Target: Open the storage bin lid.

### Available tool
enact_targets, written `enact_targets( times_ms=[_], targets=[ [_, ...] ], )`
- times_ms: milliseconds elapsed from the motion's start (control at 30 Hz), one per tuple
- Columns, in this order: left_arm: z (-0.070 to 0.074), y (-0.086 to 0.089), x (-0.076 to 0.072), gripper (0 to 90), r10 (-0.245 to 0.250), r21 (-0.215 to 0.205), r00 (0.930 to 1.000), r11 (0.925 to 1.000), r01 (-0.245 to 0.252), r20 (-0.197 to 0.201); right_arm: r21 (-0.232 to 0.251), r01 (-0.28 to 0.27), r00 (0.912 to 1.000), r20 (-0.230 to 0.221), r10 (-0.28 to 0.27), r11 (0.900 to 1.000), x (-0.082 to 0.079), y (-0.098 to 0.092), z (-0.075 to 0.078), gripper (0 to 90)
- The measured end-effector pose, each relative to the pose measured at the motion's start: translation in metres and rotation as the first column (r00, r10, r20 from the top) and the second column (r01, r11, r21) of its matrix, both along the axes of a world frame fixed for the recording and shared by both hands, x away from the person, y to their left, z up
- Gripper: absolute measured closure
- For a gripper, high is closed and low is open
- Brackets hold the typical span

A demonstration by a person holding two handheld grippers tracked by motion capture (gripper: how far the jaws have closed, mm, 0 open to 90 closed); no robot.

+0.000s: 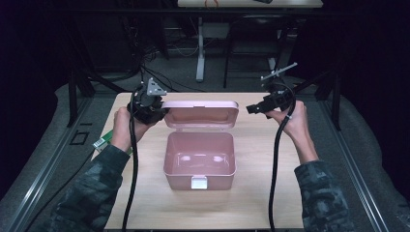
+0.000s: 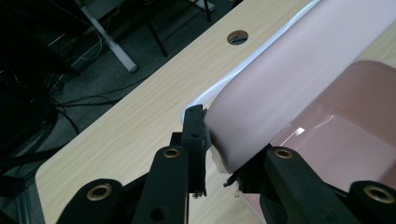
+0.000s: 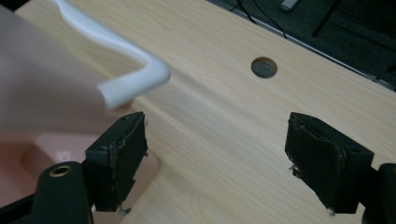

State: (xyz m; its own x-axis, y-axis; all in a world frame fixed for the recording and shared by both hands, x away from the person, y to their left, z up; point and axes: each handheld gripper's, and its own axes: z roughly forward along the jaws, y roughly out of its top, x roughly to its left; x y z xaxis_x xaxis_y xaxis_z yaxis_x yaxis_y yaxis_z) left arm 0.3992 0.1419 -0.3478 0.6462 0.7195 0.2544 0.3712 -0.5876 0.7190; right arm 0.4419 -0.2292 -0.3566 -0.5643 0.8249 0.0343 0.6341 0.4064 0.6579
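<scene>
1. No writing can be read on the pink box at table centre.
2. Left gripper pinches the raised lid at its nine o'clock corner.
3. Right gripper gapes empty at three o'clock, over bare table.

- Left gripper, in the left hand, has its jaws clamped.
- Right gripper, in the right hand, has its jaws wide apart and holding nothing.

Glossy pink plastic box, matt wood-grain table, seemingly laminate
</scene>
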Motion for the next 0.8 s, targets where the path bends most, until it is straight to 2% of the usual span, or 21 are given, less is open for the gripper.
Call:
enact_targets(
  times_ms=[133, 233, 367, 467, 567, 633, 800],
  targets=[
    [0.0, 0.001, 0.003, 77.5, 0.0, -0.008, 0.9999, 1.0, 0.0, -0.012, 0.001, -0.005, 0.9999, -0.01, 0.005, 1.0, -0.022, -0.003, -0.015, 16.4],
    [0.002, 0.0, 0.004, 77.5, 0.003, 0.004, 0.9999, 1.0, -0.002, -0.015, 0.005, -0.028, 0.9994, -0.02, 0.028, 1.0, -0.04, 0.001, -0.029, 15.7],
    [0.002, 0.0, 0.007, 77.6, -0.001, 0.008, 0.9998, 1.0, 0.001, -0.02, 0.044, -0.073, 0.9966, -0.036, 0.075, 0.996, -0.064, 0.013, -0.048, 16.5],
    [0.003, -0.001, 0.01, 77.6, 0.001, 0.006, 0.9995, 1.0, -0.001, -0.031, 0.077, -0.125, 0.9903, -0.05, 0.129, 0.989, -0.076, 0.024, -0.063, 17.7],
    [0.004, -0.001, 0.013, 77.5, 0.002, 0.012, 0.9993, 0.9999, -0.002, -0.038, 0.116, -0.148, 0.9854, -0.067, 0.157, 0.982, -0.085, 0.037, -0.078, 18.9],
    [0.005, -0.002, 0.014, 77.5, 0.001, 0.017, 0.999, 0.9999, -0.001, -0.044, 0.084, -0.155, 0.9831, -0.085, 0.162, 0.984, -0.087, 0.046, -0.088, 19.9],
    [0.006, -0.002, 0.02, 77.4, 0.001, 0.027, 0.9988, 0.9996, 0.0, -0.048, 0.063, -0.159, 0.9817, -0.096, 0.165, 0.985, -0.09, 0.057, -0.106, 27.6]
  ],
)
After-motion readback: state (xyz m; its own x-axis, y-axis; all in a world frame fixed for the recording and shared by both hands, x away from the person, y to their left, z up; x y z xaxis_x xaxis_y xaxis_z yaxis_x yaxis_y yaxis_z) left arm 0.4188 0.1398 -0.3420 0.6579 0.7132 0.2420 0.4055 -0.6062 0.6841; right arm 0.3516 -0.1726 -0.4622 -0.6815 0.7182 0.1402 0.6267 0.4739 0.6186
